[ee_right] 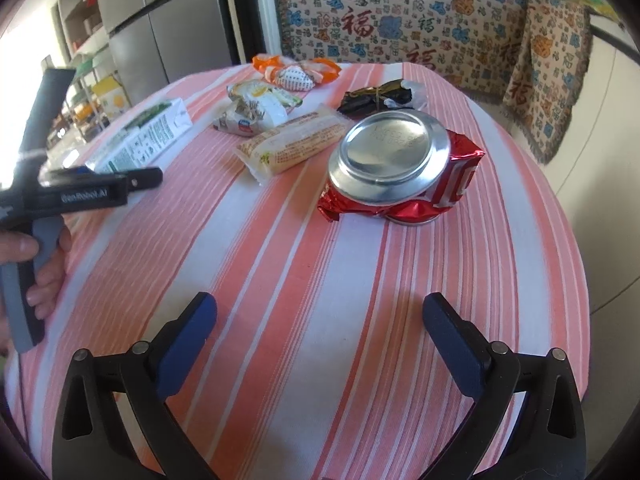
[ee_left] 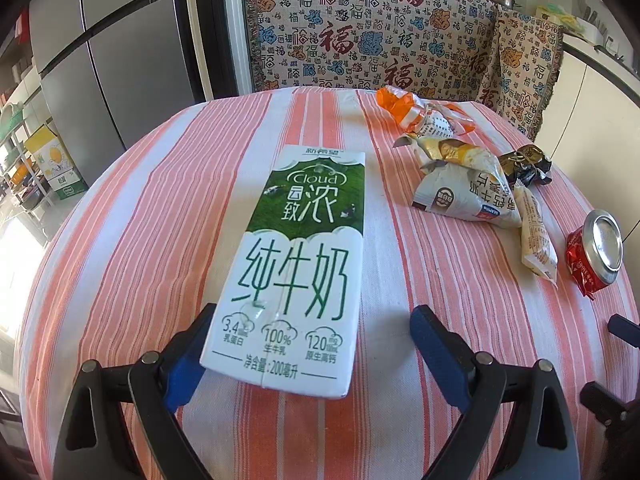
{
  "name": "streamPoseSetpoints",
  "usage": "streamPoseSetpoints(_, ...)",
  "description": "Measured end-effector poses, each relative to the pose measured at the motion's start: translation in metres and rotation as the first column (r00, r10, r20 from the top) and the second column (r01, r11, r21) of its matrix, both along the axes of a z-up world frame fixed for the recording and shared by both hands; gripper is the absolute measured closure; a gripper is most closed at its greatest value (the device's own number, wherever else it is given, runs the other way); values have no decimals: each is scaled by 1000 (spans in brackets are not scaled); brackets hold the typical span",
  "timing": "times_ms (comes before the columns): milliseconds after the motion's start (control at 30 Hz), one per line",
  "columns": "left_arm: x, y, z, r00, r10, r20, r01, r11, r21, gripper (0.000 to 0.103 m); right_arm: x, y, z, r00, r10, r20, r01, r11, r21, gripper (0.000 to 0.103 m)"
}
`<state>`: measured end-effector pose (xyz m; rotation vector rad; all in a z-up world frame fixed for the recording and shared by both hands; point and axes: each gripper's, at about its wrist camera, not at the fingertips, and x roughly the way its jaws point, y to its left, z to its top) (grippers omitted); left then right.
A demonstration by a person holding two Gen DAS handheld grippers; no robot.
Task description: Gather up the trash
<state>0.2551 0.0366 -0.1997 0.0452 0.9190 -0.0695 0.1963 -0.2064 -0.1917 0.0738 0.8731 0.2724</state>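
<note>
A white and green milk carton [ee_left: 296, 264] lies flat on the striped tablecloth [ee_left: 140, 240]. My left gripper [ee_left: 316, 332] is open, its jaws on either side of the carton's near end, the left finger touching its edge. A crushed red can [ee_right: 396, 168] lies ahead of my open, empty right gripper [ee_right: 320, 320]. The can also shows in the left wrist view [ee_left: 596, 252]. The carton shows at the left of the right wrist view [ee_right: 148, 136], with the left gripper's body [ee_right: 80, 196] beside it.
Several wrappers lie at the far side: an orange one [ee_right: 296, 70], a crumpled white bag [ee_right: 256, 110], a long beige packet [ee_right: 292, 142] and a dark wrapper [ee_right: 376, 98]. A patterned cloth [ee_left: 360, 28] hangs behind the table. A grey fridge [ee_left: 120, 60] stands to the left.
</note>
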Motion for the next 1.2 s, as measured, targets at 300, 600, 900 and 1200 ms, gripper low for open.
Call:
streamPoseSetpoints(300, 1, -2, 0, 1000, 0, 0, 0, 1000, -1, 7, 60, -59, 50, 995, -66, 79, 62, 997, 47, 1)
streamPoseSetpoints(600, 0, 0, 0, 1000, 0, -1, 0, 1000, -1, 7, 69, -43, 25, 979, 154, -130, -110, 949, 294, 11)
streamPoseSetpoints(900, 0, 0, 0, 1000, 0, -1, 0, 1000, -1, 7, -23, -2, -6, 976, 202, -80, -206, 978, -40, 3)
streamPoseSetpoints(1200, 1, 1, 1, 1000, -29, -8, 29, 1000, -12, 6, -28, 1, -13, 990, 138, -13, -138, 977, -165, 1)
